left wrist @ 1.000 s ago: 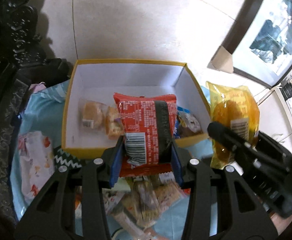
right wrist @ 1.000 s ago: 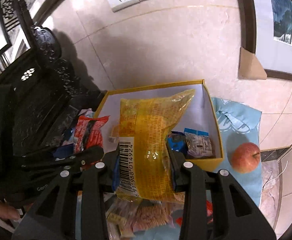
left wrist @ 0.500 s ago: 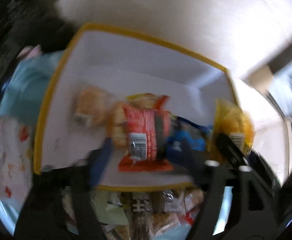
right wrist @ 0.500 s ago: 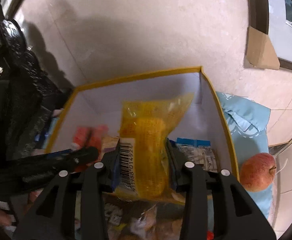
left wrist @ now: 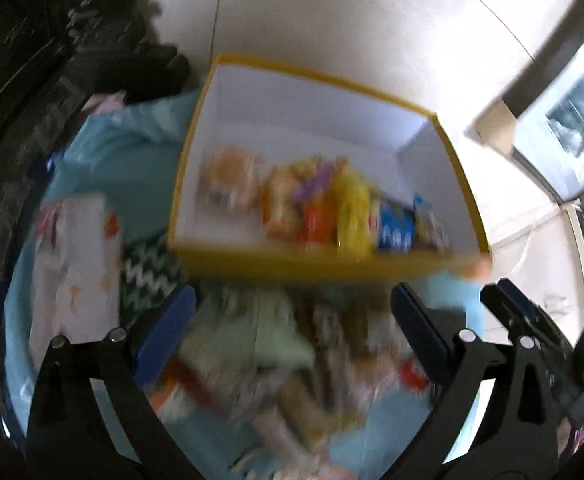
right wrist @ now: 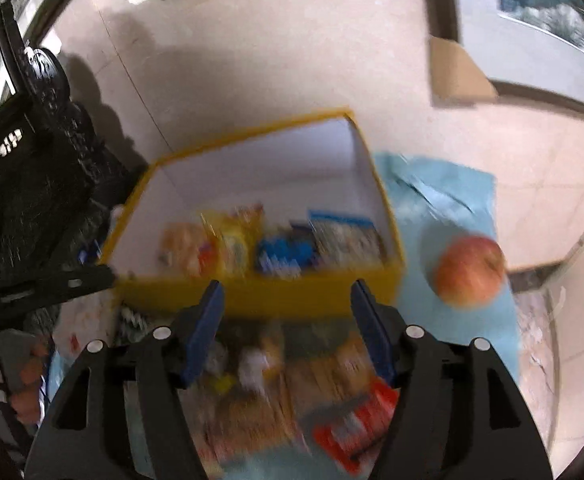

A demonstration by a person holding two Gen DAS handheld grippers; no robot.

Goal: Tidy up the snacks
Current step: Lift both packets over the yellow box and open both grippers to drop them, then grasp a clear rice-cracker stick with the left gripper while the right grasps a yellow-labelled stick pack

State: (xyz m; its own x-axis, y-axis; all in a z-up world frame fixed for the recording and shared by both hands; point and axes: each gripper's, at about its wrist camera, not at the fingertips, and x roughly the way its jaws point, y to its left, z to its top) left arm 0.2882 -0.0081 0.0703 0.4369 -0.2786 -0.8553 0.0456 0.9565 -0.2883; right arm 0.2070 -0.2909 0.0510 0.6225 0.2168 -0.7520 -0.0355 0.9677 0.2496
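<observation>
A yellow-rimmed white box (left wrist: 319, 268) (right wrist: 292, 292) holds a row of snack packets: a red packet (left wrist: 315, 224), a yellow packet (left wrist: 353, 216) (right wrist: 232, 248), blue ones (left wrist: 395, 228) (right wrist: 284, 256) and pale buns (left wrist: 228, 180). My left gripper (left wrist: 292, 320) hangs over a blurred pile of loose snacks (left wrist: 292, 360) in front of the box, jaws still opening and wide apart with nothing between them. My right gripper (right wrist: 288, 312) is near the box's front wall above the same pile (right wrist: 284, 380), jaws opening, nothing held.
Everything sits on a light blue cloth (left wrist: 140, 140) (right wrist: 451, 192). A red apple (right wrist: 469, 272) lies right of the box. A white patterned bag (left wrist: 76, 264) lies left of it. Dark carved furniture (right wrist: 44, 140) stands at the left. A hand (right wrist: 28, 376) holds the other gripper.
Both grippers let go: the red packet and the yellow packet now lie in the box. Both have drawn back toward the pile, jaws spread apart.
</observation>
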